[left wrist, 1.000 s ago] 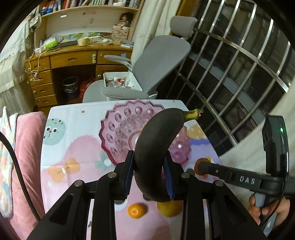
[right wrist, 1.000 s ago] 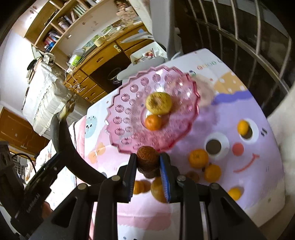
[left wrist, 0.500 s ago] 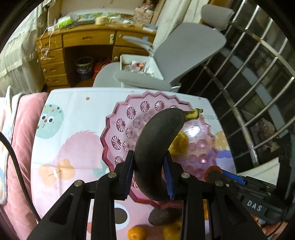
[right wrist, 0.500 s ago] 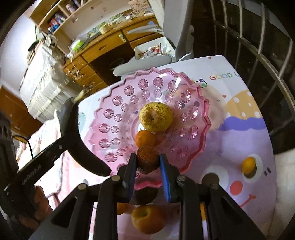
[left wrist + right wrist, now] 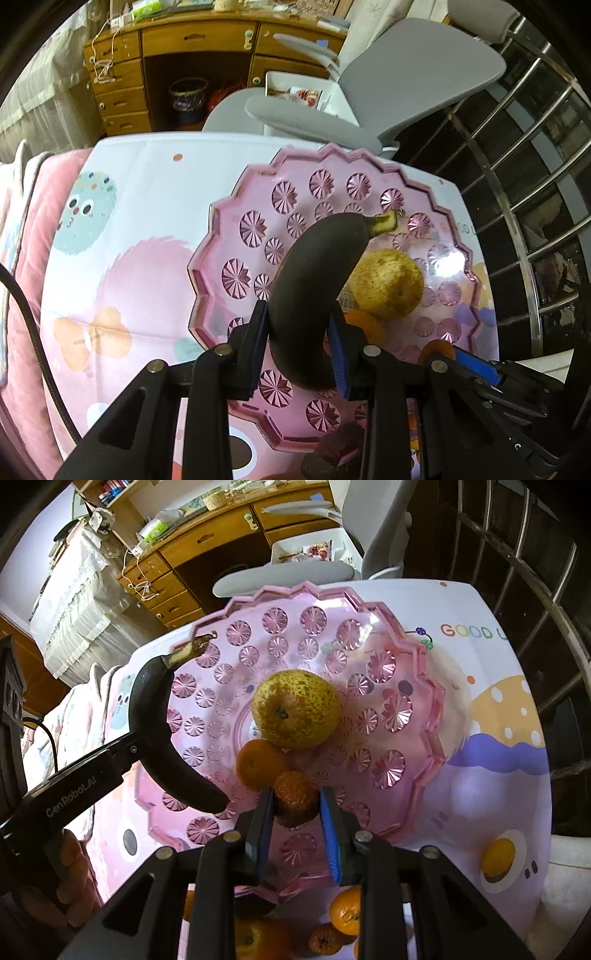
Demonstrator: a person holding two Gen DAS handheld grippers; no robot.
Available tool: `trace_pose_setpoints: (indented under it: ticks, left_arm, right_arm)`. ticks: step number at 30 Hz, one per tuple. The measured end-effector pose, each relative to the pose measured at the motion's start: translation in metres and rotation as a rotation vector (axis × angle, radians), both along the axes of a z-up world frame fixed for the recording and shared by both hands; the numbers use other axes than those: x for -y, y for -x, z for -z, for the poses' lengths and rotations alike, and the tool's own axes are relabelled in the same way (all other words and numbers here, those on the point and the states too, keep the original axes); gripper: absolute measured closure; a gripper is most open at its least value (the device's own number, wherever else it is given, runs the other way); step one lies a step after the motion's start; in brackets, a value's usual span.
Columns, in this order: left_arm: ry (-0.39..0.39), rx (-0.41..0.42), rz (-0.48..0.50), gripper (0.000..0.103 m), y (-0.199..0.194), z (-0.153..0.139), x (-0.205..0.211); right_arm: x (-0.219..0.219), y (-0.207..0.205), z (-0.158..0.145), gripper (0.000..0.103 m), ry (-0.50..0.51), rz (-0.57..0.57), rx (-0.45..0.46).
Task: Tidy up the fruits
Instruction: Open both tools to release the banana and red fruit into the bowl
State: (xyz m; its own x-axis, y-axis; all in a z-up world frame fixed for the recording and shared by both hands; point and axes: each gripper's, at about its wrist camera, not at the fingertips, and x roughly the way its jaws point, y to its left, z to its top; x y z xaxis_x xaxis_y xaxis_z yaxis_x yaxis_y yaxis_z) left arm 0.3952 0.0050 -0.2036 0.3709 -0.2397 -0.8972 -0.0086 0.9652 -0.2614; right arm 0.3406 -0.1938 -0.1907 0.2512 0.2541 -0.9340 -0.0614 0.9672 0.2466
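My left gripper [image 5: 299,350] is shut on a blackened banana [image 5: 314,291], held over the left half of the pink cut-glass plate [image 5: 236,236]. The same banana [image 5: 155,731] shows in the right wrist view above the plate's left rim. My right gripper [image 5: 297,812] is shut on a small brownish-orange fruit [image 5: 295,801] just over the plate [image 5: 413,746] near its front. On the plate lie a speckled yellow pear [image 5: 295,712] and an orange tangerine [image 5: 258,762]. The pear [image 5: 388,284] sits right behind the banana.
Loose tangerines [image 5: 345,910] and another yellow one [image 5: 496,856] lie on the cartoon-printed tablecloth [image 5: 498,768] in front of and right of the plate. A dark fruit [image 5: 332,458] lies by the front rim. A grey office chair [image 5: 406,85] and wooden desk [image 5: 192,40] stand beyond; metal railing on the right.
Both grippers have come down and forward over the pink plate, each still clamped on its fruit. The plate, pear and tangerine now loom much larger and closer.
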Motion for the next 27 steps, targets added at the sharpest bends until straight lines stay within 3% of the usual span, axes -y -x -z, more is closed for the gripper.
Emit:
trace_pose_setpoints:
  ticks: [2,5,7,11,27]
  left_arm:
    - [0.004,-0.006,-0.01,0.067,-0.002,0.001,0.0]
    - [0.005,0.016,0.004,0.038,-0.003,-0.005,0.002]
    - [-0.006,0.029,0.008,0.036,-0.004,-0.011,0.002]
    - [-0.002,0.022,0.001,0.033,-0.002,-0.017,0.0]
    - [0.018,0.093,0.003,0.018,0.051,-0.081,-0.028]
  right_arm:
    - [0.001,-0.002,0.002,0.078,0.004,0.004,-0.001]
    - [0.003,-0.005,0.004,0.076,0.006,0.011,-0.006]
    - [0.003,-0.004,0.005,0.074,0.0,0.016,-0.007]
    - [0.003,-0.003,0.0,0.055,-0.005,0.027,0.001]
    - [0.015,0.052,-0.059,0.039,-0.026,0.167,0.131]
